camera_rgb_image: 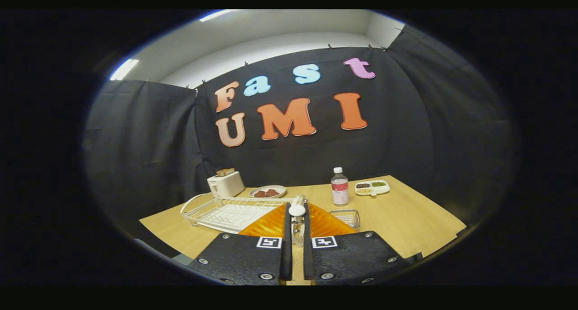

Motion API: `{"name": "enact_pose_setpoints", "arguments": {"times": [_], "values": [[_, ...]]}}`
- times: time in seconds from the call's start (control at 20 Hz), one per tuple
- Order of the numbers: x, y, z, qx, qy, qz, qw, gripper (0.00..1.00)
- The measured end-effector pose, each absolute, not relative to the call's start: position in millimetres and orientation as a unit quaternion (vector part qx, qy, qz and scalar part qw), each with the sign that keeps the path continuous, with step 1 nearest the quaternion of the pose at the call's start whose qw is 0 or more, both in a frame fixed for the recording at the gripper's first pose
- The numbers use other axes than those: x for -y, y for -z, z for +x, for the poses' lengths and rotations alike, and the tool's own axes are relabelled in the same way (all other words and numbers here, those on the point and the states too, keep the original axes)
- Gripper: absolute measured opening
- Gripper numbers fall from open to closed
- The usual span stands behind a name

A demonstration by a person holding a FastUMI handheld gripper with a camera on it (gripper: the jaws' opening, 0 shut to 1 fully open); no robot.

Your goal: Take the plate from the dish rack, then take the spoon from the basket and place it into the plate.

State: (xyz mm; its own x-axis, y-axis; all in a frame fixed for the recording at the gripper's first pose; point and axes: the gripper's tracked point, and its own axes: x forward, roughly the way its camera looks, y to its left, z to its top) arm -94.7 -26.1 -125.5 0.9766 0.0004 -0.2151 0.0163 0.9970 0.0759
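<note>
My gripper point(296, 222) is shut on the spoon point(297, 209). The spoon stands between the two black fingers point(253, 260), its white end poking out past the tips. Just under and ahead of the fingertips lies the orange ribbed plate point(332, 222) on the wooden table. It spreads out on both sides of the fingers. The small wire basket point(347, 217) sits just right of the plate. The white wire dish rack point(226, 210) stands to the plate's left.
A white toaster point(226, 182) stands behind the rack. A small plate with red pieces point(268, 192) lies beside it. A clear bottle point(339, 187) and a white divided dish point(372, 187) stand further back on the right. Bare tabletop point(415, 219) stretches to the right.
</note>
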Motion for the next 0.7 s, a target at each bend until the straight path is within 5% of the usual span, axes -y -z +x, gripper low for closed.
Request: {"name": "enact_pose_setpoints", "arguments": {"times": [0.7], "values": [[-70.0,194.1,-116.2,-0.153,-0.157,0.047,0.975,0.1]]}}
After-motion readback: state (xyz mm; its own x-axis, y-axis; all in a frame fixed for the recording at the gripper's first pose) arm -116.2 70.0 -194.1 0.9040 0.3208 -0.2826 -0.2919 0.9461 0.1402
